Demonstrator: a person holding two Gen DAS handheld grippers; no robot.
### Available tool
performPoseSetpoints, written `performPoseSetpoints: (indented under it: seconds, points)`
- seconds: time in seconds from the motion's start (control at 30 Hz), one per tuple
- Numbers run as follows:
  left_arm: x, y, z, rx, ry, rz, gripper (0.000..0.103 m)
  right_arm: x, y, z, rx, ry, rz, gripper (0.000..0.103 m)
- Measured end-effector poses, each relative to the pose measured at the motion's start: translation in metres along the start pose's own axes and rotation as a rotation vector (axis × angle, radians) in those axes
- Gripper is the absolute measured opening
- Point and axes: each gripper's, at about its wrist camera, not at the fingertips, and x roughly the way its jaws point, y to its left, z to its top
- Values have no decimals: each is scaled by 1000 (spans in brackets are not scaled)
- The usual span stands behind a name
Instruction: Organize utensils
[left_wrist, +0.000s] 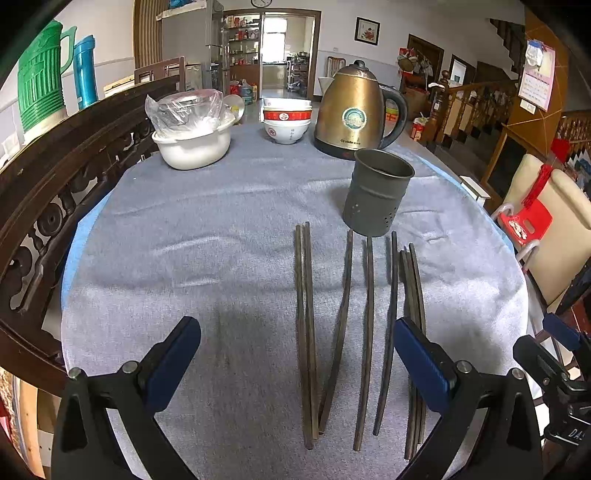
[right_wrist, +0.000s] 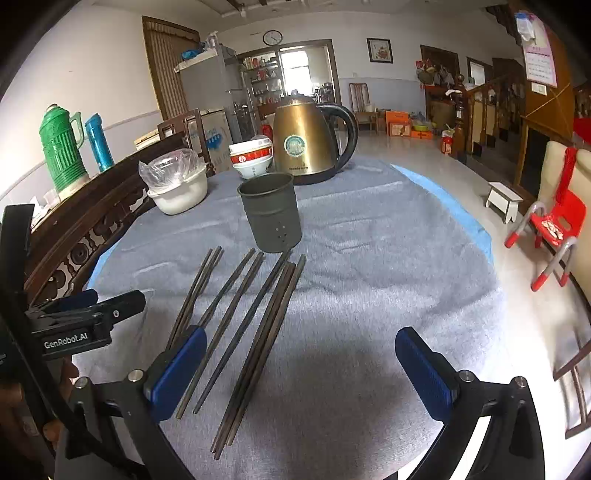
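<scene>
So here's where I'm at with the rig. Both grippers hang over the round table covered in a grey towel-like cloth (left_wrist: 221, 240), angled down at it. My left gripper (left_wrist: 297, 354) has its blue-padded jaws spread wide with nothing between the pads; the dark wooden chopsticks (left_wrist: 364, 332) just lie on the cloth under and ahead of it. Same deal for my right gripper (right_wrist: 301, 363): jaws wide apart, nothing gripped, bare cloth between them.

The chopsticks are laid out roughly side by side in loose groups: a pair touching on the left, a few single ones spread apart in the middle, and a tight bundle on the right that runs under the left gripper's right finger in the left wrist view. Their far tips point toward the dull grey metal cylinder holder with small holes near its base (left_wrist: 376, 192), standing upright just past them. One tip looks like it reaches the base, can't say if it touches.

Behind that: a brass-coloured electric kettle with a black handle (left_wrist: 351, 110), stacked white-and-red bowls (left_wrist: 287, 120), and a white plastic tub with a clear bag in it (left_wrist: 192, 136).
</scene>
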Motion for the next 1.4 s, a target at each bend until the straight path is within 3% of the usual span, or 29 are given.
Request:
performPoseSetpoints:
  seconds: [0.57, 1.4]
  points:
    - [1, 3, 0, -12, 3, 10, 103, 5, 1, -1, 11, 25, 26, 103]
    - [5, 4, -3, -11, 18, 28, 103, 8, 0, 2, -7, 37, -84, 103]
